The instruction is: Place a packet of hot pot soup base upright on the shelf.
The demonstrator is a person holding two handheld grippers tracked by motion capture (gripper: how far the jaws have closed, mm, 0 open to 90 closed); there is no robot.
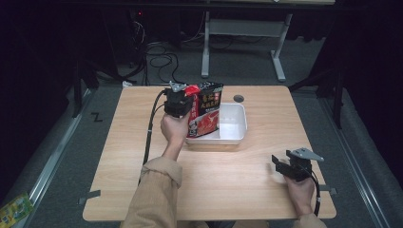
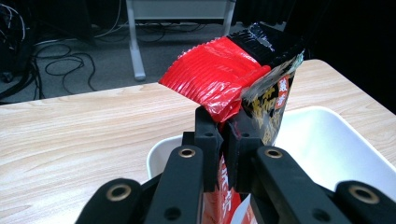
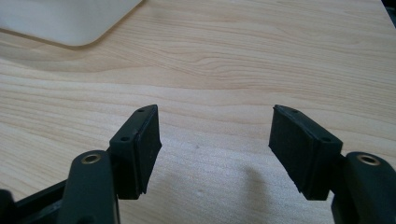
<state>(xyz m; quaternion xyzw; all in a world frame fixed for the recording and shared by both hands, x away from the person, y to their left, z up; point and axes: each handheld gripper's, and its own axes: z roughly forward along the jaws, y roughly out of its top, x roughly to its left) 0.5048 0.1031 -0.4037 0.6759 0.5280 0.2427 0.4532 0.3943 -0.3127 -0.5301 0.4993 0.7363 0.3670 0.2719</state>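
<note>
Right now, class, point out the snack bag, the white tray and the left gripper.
snack bag [image 2: 219,74], left gripper view, red crinkled top.
white tray [image 1: 237,121], high view, right wall.
left gripper [image 2: 223,135], left gripper view, between its fingertips.

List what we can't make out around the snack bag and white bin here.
- Snack bag lower end: left gripper view, hidden by the left gripper.
- Bag print: high view, too small to read.
- White bin floor under the bag: high view, covered by it.
- Bin: right gripper view, cut off by the top edge.
</note>
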